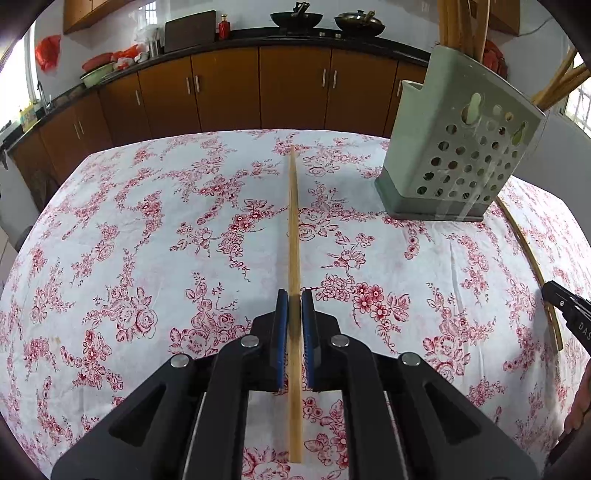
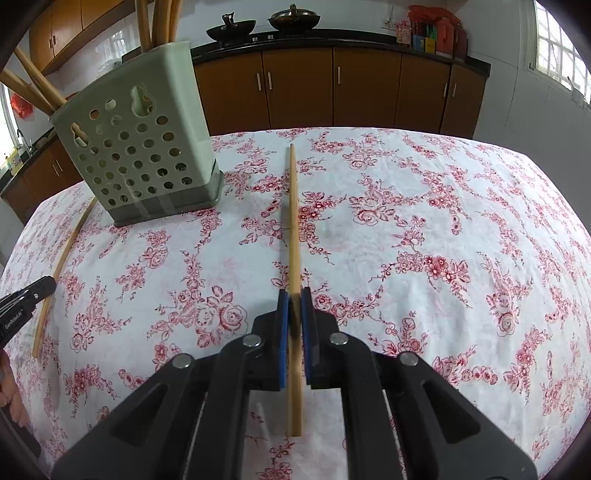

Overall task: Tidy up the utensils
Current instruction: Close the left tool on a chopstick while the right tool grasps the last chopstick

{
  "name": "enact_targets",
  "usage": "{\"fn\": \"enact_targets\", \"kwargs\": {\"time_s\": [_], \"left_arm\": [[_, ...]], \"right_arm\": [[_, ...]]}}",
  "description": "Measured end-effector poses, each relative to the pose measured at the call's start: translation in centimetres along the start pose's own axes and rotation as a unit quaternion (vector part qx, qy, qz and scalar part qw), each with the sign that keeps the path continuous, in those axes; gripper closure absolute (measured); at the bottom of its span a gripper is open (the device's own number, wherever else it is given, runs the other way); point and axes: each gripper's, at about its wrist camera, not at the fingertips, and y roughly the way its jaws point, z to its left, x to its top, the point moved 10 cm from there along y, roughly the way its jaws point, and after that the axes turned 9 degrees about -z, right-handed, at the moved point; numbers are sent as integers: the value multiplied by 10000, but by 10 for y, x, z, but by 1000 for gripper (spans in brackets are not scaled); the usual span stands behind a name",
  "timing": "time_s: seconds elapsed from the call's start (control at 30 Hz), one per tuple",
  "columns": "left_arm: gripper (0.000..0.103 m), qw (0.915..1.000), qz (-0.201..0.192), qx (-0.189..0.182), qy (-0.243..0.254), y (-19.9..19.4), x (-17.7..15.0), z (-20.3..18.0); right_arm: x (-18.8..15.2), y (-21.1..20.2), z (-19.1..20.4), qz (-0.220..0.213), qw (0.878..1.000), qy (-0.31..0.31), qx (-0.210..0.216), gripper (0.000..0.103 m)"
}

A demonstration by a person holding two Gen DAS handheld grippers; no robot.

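Observation:
In the left wrist view my left gripper [image 1: 294, 295] is shut on a long wooden chopstick [image 1: 293, 221] that lies lengthwise between its blue pads, pointing away over the floral tablecloth. In the right wrist view my right gripper [image 2: 294, 293] is shut on another wooden chopstick [image 2: 293, 218] the same way. A pale green perforated utensil holder [image 1: 454, 147] stands between the two grippers, to the front right of the left one and the front left [image 2: 144, 147] of the right one. Several chopsticks stand in it. Each gripper's tip shows at the edge of the other's view [image 1: 565, 306] [image 2: 26, 295].
The table has a white cloth with red flowers [image 1: 147, 240]. Brown kitchen cabinets [image 1: 258, 88] run along the far side, with woks on the counter [image 1: 295, 18]. A person's hand [image 2: 11, 398] shows at the left edge of the right wrist view.

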Motion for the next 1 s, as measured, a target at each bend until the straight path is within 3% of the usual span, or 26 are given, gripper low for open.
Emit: {"fn": "enact_targets", "kwargs": {"time_s": [1.0], "left_arm": [[94,10000,-6,-21,-44,-1,0,1]], "right_arm": [[0,1,-2,-1,10000,-8,1,95]]}}
